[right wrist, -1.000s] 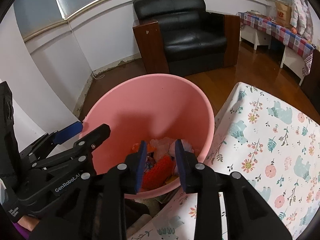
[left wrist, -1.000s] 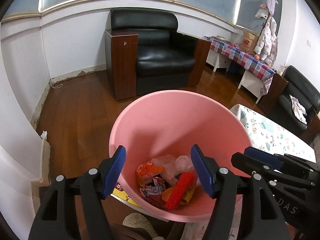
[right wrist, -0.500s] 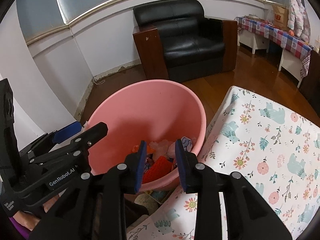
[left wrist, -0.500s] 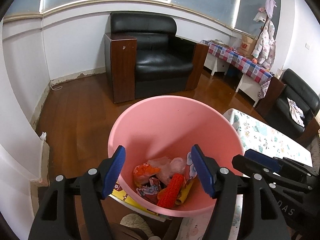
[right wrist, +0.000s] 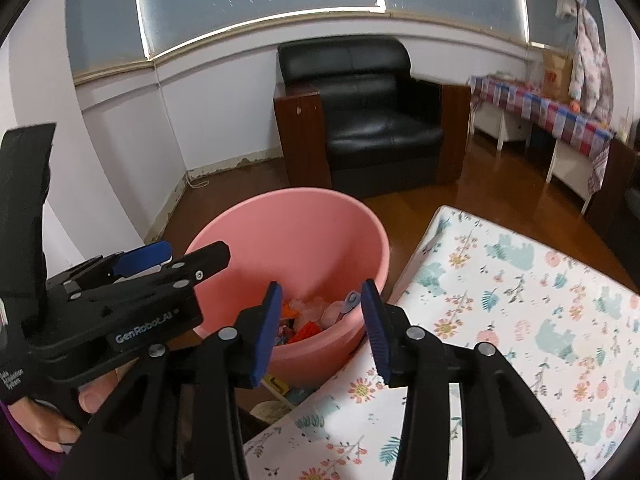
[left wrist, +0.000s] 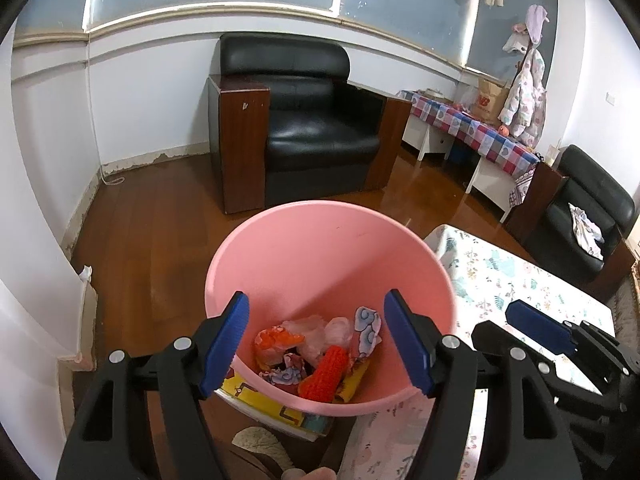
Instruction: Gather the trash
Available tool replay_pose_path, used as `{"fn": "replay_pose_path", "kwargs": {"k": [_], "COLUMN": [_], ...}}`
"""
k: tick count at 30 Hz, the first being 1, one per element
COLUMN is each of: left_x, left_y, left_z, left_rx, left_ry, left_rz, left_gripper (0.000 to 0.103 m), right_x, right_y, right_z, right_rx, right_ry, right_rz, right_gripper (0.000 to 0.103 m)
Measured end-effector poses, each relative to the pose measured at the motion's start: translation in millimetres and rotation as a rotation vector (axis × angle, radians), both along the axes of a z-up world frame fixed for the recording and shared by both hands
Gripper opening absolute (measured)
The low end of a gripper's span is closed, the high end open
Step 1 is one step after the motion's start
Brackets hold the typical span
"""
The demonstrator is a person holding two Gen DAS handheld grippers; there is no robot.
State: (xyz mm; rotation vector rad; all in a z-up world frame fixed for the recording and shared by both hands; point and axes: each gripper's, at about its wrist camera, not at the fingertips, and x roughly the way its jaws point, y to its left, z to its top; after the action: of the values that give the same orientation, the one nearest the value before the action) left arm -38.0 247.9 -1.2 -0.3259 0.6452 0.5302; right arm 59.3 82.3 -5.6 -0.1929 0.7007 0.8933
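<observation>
Pink bucket (left wrist: 332,264) on wood floor (left wrist: 160,240), below and ahead of both my grippers, hard against edge of floral-cloth worktop (right wrist: 520,300). Collected trash (left wrist: 320,352) heaped at bucket bottom: orange knobbly piece (left wrist: 326,372) lies long axis toward me, blue-and-white scrap (left wrist: 366,330) just beside it.

My right gripper (right wrist: 320,324): jaws opening, nothing between them, bucket mouth seen through gap.

My left gripper (left wrist: 316,340): jaws wide apart, empty, centred over bucket.

No loose trash visible on worktop; next pick probably outside both views. Right gripper nearer worktop.

Pink bucket (left wrist: 304,248), floral white tablecloth (right wrist: 540,320), black armchair (left wrist: 304,128), blue-padded left gripper (left wrist: 316,344)
</observation>
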Motion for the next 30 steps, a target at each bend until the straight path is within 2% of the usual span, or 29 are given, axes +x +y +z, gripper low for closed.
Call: {"fn": "replay_pose_path", "kwargs": {"k": [5, 12, 16, 30], "left_x": [-5, -8, -11, -10], "left_y": [-12, -31, -44, -82], "left_z": [8, 16, 17, 20], "left_rx": [0.013, 0.020, 0.022, 0.054], "left_ry": [-0.016, -0.026, -0.025, -0.008], "left_rz": [-0.010, -0.023, -0.040, -0.093], "left_gripper": [0.068, 0.064, 0.063, 0.061], "right_x": [-8, -10, -12, -15], "right_y": [-17, -40, -51, -80], "right_z": [7, 9, 7, 3], "right_rx": [0.020, 0.046, 0.052, 0.066], "right_ry": [-0.032, -0.012, -0.009, -0.005], "right_rz": [-0.014, -0.048, -0.062, -0.121], "right_gripper": [0.042, 0.043, 0.049, 0.050]}}
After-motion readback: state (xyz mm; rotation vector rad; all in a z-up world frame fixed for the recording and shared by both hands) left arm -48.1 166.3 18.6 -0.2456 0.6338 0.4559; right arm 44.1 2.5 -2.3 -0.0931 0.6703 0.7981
